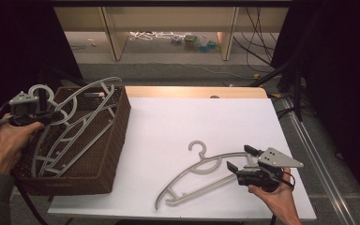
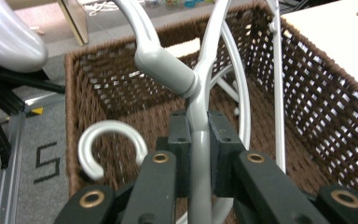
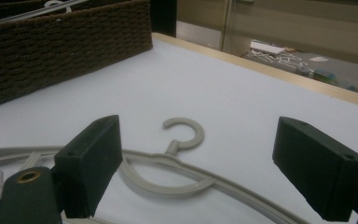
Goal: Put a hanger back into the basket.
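Note:
My left gripper (image 1: pixel 55 114) is at the basket's left rim, shut on the neck of a grey plastic hanger (image 1: pixel 92 88) that leans tilted over a brown wicker basket (image 1: pixel 117 136). In the left gripper view, the pads (image 2: pixel 179 135) squeeze the hanger's stem (image 2: pixel 163 63) just below its hook. More hangers (image 1: pixel 70 140) lie inside the basket, and one loose hook (image 2: pixel 107 142) shows. On the white table lies another grey hanger (image 1: pixel 205 161). My right gripper (image 1: pixel 240 157) is open by its right end. In the right gripper view, the jaws (image 3: pixel 200 149) stand wide above this hanger (image 3: pixel 184 133).
The white tabletop (image 1: pixel 178 122) has free room between the basket and the lying hanger. The basket wall (image 3: pixel 74 42) stands at the table's left side. Beyond the table's far edge are shelf legs, cables and small items on the floor.

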A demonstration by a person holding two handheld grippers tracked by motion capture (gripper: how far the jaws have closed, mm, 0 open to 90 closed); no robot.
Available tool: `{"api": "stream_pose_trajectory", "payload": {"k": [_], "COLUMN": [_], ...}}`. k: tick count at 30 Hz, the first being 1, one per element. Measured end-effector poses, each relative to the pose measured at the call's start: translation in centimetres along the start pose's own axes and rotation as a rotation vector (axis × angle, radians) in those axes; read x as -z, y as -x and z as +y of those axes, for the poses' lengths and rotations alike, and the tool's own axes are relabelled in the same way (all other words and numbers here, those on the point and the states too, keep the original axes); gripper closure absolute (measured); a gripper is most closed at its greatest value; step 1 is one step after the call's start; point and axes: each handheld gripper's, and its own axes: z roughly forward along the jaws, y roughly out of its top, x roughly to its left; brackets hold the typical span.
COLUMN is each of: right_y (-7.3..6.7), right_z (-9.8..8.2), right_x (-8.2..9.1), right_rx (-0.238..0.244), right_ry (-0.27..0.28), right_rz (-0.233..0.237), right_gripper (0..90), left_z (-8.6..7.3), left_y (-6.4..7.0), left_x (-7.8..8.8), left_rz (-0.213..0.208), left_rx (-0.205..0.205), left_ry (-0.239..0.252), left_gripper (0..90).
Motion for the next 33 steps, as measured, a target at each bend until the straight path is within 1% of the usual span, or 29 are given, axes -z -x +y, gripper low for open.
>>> {"api": "stream_pose_trajectory", "payload": {"k": [1, 2, 3, 4, 5, 6, 7, 8, 9, 10, 11, 12, 13, 14, 15, 16, 17, 19, 20, 21, 22, 23, 25, 26, 27, 28, 30, 31, 33], "right_y": [-0.1, 0.0, 0.0, -0.1, -0.1, -0.1, 0.0, 0.1, 0.1, 0.1, 0.0, 0.1, 0.1, 0.2, 0.2, 0.2, 0.1, 0.1, 0.2, 0.2, 0.2, 0.2, 0.2, 0.1, 0.1, 0.1, 0.2, 0.2, 0.2], "right_z": [0.0, -0.1, -0.1, -0.1, -0.1, 0.0, 0.0, -0.1, -0.1, -0.1, -0.1, 0.0, 0.0, 0.0, 0.0, -0.1, -0.1, -0.1, 0.0, 0.0, 0.0, -0.1, -0.1, -0.1, -0.1, 0.0, -0.1, -0.1, -0.1], "right_x": [-0.1, -0.2, -0.2, -0.1, -0.2, 0.0, 0.0, -0.2, -0.2, -0.2, -0.1, 0.0, 0.0, 0.0, 0.0, 0.0, 0.0, 0.0, -0.1, -0.1, -0.1, -0.1, 0.0, 0.0, 0.1, 0.1, 0.1, 0.0, 0.1], "right_rx": [-0.015, -0.006, -0.007, -0.018, -0.024, -0.016, 0.000, -0.001, 0.000, -0.001, -0.022, -0.016, -0.008, -0.002, -0.003, -0.003, -0.020, -0.017, 0.000, 0.000, -0.004, 0.000, -0.004, -0.016, -0.018, -0.018, -0.017, -0.016, -0.013], "right_ry": [0.005, 0.020, 0.019, 0.007, 0.009, -0.003, -0.002, 0.027, 0.028, 0.029, 0.019, 0.005, 0.013, 0.014, 0.016, 0.016, 0.004, 0.002, 0.012, 0.012, 0.014, 0.018, 0.009, 0.001, 0.003, 0.004, 0.003, 0.003, -0.010], "right_rz": [0.007, 0.008, 0.009, 0.008, 0.016, 0.005, -0.004, 0.003, 0.000, 0.001, 0.013, 0.008, 0.001, -0.001, -0.005, -0.004, 0.003, 0.004, -0.002, 0.000, 0.003, 0.003, 0.002, 0.005, 0.004, 0.003, 0.002, 0.002, -0.001], "right_gripper": [16.6, 16.6, 16.6, 16.6, 16.6, 16.6, 16.6, 16.6, 16.6, 16.6, 16.6, 16.6, 16.6, 16.6, 16.6, 16.6, 16.5, 16.6, 16.6, 16.6, 16.6, 16.6, 16.6, 16.6, 16.6, 16.6, 16.6, 16.6, 16.6], "left_z": [-0.3, -0.4, -0.6, -0.8, -0.9, -1.0, -1.1, -1.1, -1.1, -1.2, -1.5, -1.6, -1.8, -2.0, -2.1, -2.2, -2.2, -2.2, -2.2, -2.2, -2.3, -2.3, -2.4, -2.4, -2.5, -2.5, -2.6, -2.7, -2.8], "left_y": [-0.1, -0.1, -0.1, -0.2, -0.2, -0.2, -0.2, -0.2, -0.2, -0.4, -0.4, -0.4, -0.5, -0.6, -0.7, -0.8, -0.9, -0.9, -0.9, -0.8, -0.8, -0.6, -0.4, -0.3, -0.2, -0.2, 0.0, 0.2, 0.5], "left_x": [-0.1, -0.1, -0.2, -0.2, -0.4, -0.6, -0.7, -0.8, -1.0, -1.0, -1.2, -1.2, -1.3, -1.4, -1.3, -1.3, -1.2, -1.3, -1.5, -1.6, -1.8, -2.0, -2.5, -2.7, -2.9, -3.1, -3.6, -3.8, -4.3], "left_rz": [-0.005, -0.003, -0.002, -0.001, -0.008, -0.013, -0.012, -0.007, -0.001, 0.004, 0.004, 0.007, 0.009, 0.011, 0.013, 0.011, 0.011, 0.011, 0.011, 0.015, 0.014, 0.017, 0.015, 0.018, 0.020, 0.022, 0.014, 0.017, 0.019], "left_rx": [0.002, 0.000, 0.005, -0.003, 0.010, 0.008, 0.011, 0.010, -0.006, -0.053, -0.055, -0.057, -0.063, -0.058, -0.052, -0.048, -0.050, -0.057, -0.061, -0.063, -0.067, -0.074, -0.075, -0.082, -0.083, -0.090, -0.089, -0.089, -0.098], "left_ry": [-0.001, -0.003, -0.002, -0.007, -0.001, -0.003, -0.005, -0.015, -0.039, -0.085, -0.092, -0.098, -0.106, -0.096, -0.106, -0.101, -0.104, -0.116, -0.123, -0.129, -0.124, -0.143, -0.143, -0.157, -0.159, -0.165, -0.175, -0.177, -0.188], "left_gripper": [81.2, 81.2, 81.2, 81.2, 81.2, 81.2, 81.2, 81.2, 81.2, 81.2, 81.2, 81.2, 81.2, 81.2, 81.2, 81.1, 81.1, 81.2, 81.2, 81.2, 81.2, 81.2, 81.2, 81.2, 81.2, 81.1, 81.1, 81.0, 80.9]}}
